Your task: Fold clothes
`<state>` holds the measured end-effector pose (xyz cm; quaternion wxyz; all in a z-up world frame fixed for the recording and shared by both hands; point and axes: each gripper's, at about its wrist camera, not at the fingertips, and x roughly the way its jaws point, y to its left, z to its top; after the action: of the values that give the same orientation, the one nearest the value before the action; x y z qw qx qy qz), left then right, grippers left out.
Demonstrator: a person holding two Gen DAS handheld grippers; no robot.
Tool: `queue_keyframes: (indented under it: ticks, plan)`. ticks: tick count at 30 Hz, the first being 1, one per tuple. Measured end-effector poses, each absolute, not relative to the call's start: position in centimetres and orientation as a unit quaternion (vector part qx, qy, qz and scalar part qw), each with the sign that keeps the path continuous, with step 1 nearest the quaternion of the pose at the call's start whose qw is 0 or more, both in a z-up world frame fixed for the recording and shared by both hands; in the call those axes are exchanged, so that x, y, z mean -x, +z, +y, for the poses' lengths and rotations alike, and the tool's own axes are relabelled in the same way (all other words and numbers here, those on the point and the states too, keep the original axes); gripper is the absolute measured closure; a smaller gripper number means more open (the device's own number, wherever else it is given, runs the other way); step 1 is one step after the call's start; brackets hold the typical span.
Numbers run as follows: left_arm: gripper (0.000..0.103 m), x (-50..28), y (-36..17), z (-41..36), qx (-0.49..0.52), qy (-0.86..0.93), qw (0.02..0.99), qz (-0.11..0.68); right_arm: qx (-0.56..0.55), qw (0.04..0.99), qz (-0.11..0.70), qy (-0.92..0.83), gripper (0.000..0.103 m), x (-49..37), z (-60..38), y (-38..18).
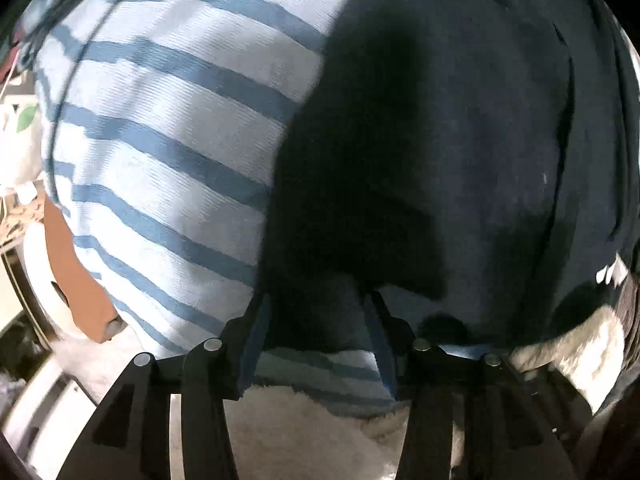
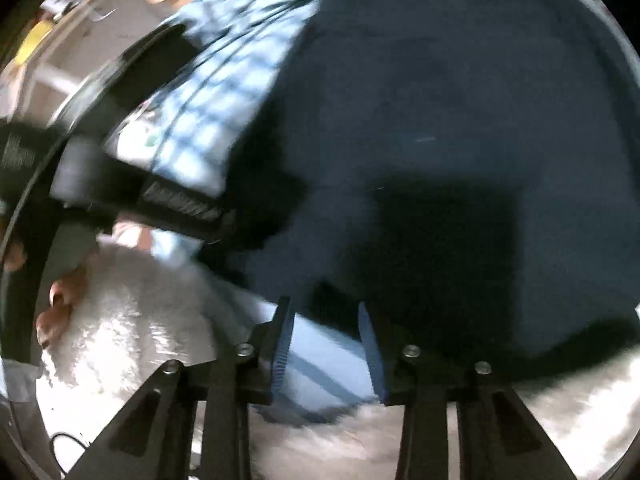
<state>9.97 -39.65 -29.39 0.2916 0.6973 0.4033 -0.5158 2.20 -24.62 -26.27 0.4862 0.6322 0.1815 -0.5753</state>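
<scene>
Left wrist view: my left gripper [image 1: 316, 312] and right gripper [image 2: 324, 320] both hang open over the navy garment [image 1: 460, 140] lying on the striped shirt [image 1: 160, 140]; fold released, next I regrasp an edge.

Left gripper [image 1: 316, 300] points steeply down, jaws parted, nothing pinched between pads. Right gripper [image 2: 324, 308] also angled down, jaws apart, empty. Fingers [image 2: 60, 300] visible at left edge of right view.
</scene>
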Motion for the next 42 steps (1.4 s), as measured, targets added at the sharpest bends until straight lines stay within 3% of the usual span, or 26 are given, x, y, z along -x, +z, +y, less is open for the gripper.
queue_keyframes:
  ticks: [2,7,13,16,18,19,20,29,33,37,42]
  plan:
    - [0.053,-10.5,-29.2,-40.2,-0.694,-0.511,0.312,0.399,-0.629,0.504,0.173,-0.566,0.074,-2.9,-25.2,-26.8]
    - [0.053,-12.6,-29.5,-41.6,-0.67,-0.493,0.334,0.444,-0.621,0.51,0.189,-0.564,0.074,-4.0,-26.8,-27.8]
    - [0.053,-13.0,-29.2,-41.5,-0.674,-0.492,0.315,0.452,-0.605,0.504,0.219,-0.576,0.062,-5.1,-28.1,-28.0]
    - [0.053,-14.1,-29.1,-41.8,-0.669,-0.487,0.32,0.461,-0.597,0.505,0.245,-0.573,0.061,-6.0,-28.7,-28.5]
    - [0.053,-15.2,-29.0,-42.3,-0.65,-0.484,0.327,0.487,-0.588,0.503,0.258,-0.579,0.074,-6.3,-28.9,-28.7]
    - [0.053,-15.7,-28.9,-42.4,-0.642,-0.485,0.329,0.494,-0.588,0.503,0.257,-0.579,0.094,-6.3,-28.9,-28.7]
    - [0.053,-16.1,-28.8,-42.5,-0.635,-0.486,0.331,0.501,-0.599,0.504,0.24,-0.574,0.099,-6.1,-28.7,-28.6]
    - [0.053,-20.2,-28.9,-43.4,-0.593,-0.481,0.337,0.551,-0.69,0.545,0.11,-0.464,0.099,-7.4,-27.6,-29.0]
    - [0.053,-21.3,-29.1,-43.6,-0.569,-0.486,0.338,0.571,-0.67,0.539,0.143,-0.489,0.095,-7.8,-27.3,-27.3]
    - [0.053,-20.9,-29.1,-43.4,-0.544,-0.505,0.319,0.589,-0.65,0.533,0.112,-0.53,0.084,-6.2,-26.4,-25.0]
    - [0.053,-19.8,-29.4,-43.1,-0.546,-0.502,0.315,0.592,-0.634,0.508,0.142,-0.566,0.083,-5.3,-28.3,-25.4]
